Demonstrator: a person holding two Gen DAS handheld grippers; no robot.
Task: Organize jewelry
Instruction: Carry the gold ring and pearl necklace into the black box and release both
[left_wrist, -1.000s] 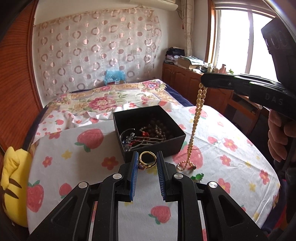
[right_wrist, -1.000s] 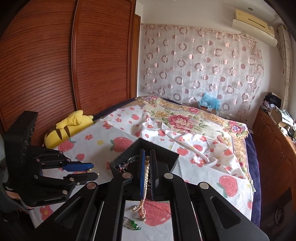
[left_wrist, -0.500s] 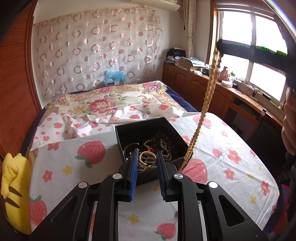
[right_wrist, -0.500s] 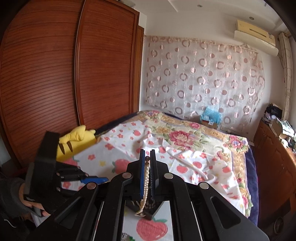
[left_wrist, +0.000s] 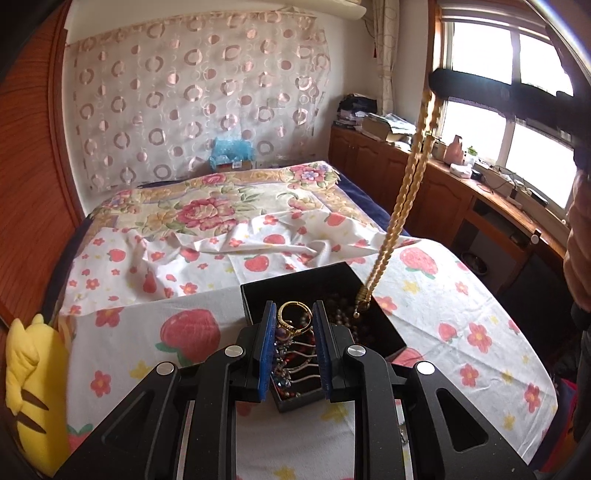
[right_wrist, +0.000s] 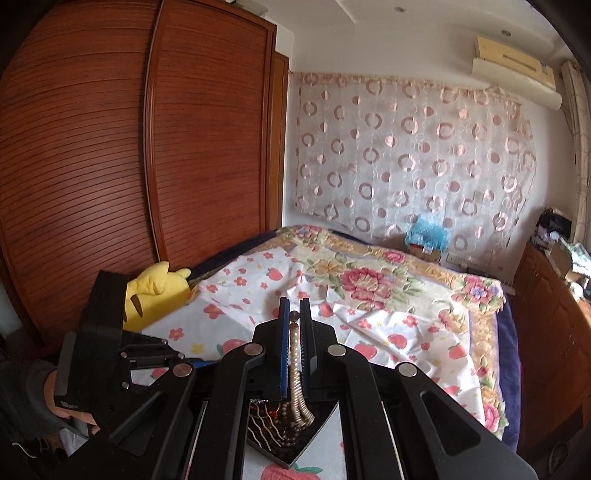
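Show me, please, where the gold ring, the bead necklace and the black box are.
gold ring (left_wrist: 294, 314): left wrist view, on its band.
bead necklace (left_wrist: 406, 192): left wrist view, on the hanging strands.
black box (left_wrist: 295, 280): left wrist view, on the inner back wall.

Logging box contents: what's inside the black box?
Inside the black box: dark beads, thin bangles, and the bead necklace end dangling in. The left gripper holding the gold ring covers the middle.

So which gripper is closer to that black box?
Left. The left gripper is just above the black box, holding a gold ring. The right gripper is high above it, dangling a bead necklace into it.
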